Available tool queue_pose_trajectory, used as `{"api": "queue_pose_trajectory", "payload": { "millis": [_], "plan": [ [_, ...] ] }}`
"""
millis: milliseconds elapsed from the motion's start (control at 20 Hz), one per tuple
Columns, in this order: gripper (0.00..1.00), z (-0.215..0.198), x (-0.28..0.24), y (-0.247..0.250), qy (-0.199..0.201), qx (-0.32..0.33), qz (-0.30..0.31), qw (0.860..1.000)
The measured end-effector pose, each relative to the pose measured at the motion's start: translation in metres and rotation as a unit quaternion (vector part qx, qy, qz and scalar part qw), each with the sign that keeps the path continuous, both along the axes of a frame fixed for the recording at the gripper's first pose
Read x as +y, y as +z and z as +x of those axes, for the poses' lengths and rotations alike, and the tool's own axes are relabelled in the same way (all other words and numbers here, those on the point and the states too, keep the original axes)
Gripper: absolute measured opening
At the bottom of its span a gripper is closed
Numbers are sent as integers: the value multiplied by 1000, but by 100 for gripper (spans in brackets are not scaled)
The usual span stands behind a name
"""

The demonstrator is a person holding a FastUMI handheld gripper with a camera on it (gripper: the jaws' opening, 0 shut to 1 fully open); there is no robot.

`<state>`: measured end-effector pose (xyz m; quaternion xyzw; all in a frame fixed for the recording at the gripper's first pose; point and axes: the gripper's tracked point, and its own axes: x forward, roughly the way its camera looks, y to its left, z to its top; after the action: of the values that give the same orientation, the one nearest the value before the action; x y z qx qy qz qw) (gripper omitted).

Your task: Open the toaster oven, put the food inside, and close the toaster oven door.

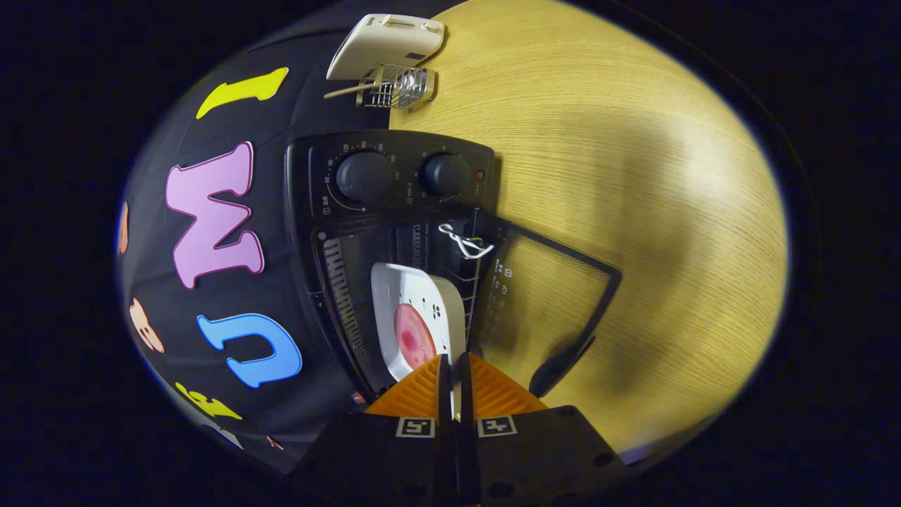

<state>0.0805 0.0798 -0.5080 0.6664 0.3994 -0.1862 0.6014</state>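
The step in hand was loading the food: the oven [394,232] stood with its door [545,303] swung fully open, and the plate [415,310] with the round slice of food [415,336] on it was already partway inside the oven's cavity, over the wire rack [461,282]. The gripper [454,384] had its jaws pressed nearly together on the plate's near rim, both fingers gripping it, so the plate hung from the gripper just at the oven's mouth. The oven's two knobs [405,176] sat on the control panel beside the cavity.

Next, by my reckoning, the plate needed pushing deeper until it rested flat on the rack, then the jaws had to part and back out clear of the oven. Only then could the door be lifted shut by its handle [559,362].
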Motion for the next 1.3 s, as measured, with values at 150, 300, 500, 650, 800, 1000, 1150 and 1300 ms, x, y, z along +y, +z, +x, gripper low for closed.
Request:
{"api": "queue_pose_trajectory", "payload": {
  "millis": [150, 300, 500, 650, 800, 1000, 1150, 1300],
  "plan": [
    [7, 30, 9, -17, -57, 15, 12, 998],
    [7, 57, 19, -26, -84, 13, 15, 996],
    [7, 71, 28, -35, -100, 23, 10, 995],
    [7, 74, 34, -43, -127, 39, 23, 991],
    [10, 71, 38, -41, -120, 39, 26, 992],
    [15, 67, 33, -24, -103, 25, 22, 994],
    [27, 56, 30, -13, -79, 20, 6, 997],
    [55, 37, 36, 8, -33, 9, 11, 999]
  ]
}}
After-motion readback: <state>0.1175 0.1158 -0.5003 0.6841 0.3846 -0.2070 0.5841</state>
